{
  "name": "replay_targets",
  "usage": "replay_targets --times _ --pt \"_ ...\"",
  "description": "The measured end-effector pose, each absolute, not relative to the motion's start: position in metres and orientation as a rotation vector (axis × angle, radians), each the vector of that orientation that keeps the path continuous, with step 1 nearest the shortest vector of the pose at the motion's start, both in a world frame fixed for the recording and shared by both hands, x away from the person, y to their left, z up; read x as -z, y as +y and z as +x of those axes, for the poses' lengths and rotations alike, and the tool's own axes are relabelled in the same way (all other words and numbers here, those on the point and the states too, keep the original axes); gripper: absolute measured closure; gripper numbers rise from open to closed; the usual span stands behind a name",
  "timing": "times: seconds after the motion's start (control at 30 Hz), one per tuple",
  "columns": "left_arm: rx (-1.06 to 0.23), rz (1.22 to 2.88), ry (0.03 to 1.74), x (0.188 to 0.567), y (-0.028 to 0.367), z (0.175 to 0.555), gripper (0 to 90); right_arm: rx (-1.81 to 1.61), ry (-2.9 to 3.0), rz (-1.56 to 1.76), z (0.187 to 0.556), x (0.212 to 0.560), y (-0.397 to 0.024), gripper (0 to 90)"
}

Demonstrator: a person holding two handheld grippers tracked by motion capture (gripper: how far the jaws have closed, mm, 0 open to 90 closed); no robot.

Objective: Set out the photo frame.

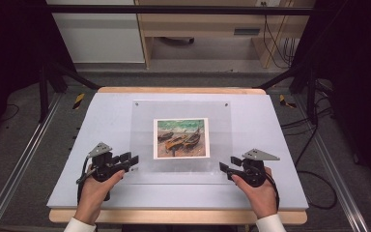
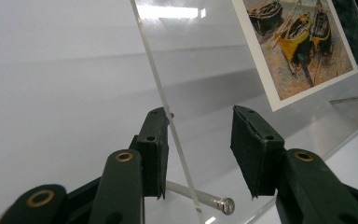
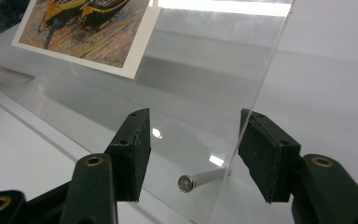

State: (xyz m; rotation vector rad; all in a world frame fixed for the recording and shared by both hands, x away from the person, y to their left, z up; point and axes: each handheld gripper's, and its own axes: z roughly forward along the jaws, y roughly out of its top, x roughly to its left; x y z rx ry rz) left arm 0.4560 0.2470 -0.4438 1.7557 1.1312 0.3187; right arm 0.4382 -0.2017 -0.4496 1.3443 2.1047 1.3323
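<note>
frame (image 1: 180, 140) at 12 o'clock, ungripped | left gripper (image 1: 134, 160) jaws part-open astride its edge | right gripper (image 1: 223, 168) same | left: clamp, lift

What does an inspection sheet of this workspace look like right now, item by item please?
Surface: pale grey board on a wooden table, flat.
Job's things: clear acrylic frame lying flat, boat picture inside; a metal standoff screw at each near corner.
Clutter: nothing seen.
Grippers: left gripper astride the frame's near left corner, one pad touching the edge; right gripper astride the near right corner; jaws not clamped.
Cables: one trails from each gripper; more on the floor, far right.
Surroundings: black frame rails, grey carpet, wooden furniture behind.
</note>
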Motion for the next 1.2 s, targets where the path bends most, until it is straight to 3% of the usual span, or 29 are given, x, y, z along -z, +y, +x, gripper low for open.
replay_targets --times 1.2 --pt "-0.363 1.7 1.138 0.444 0.242 0.47 55.6 -1.341 2.072 1.35 0.448 0.447 -0.202 46.3"
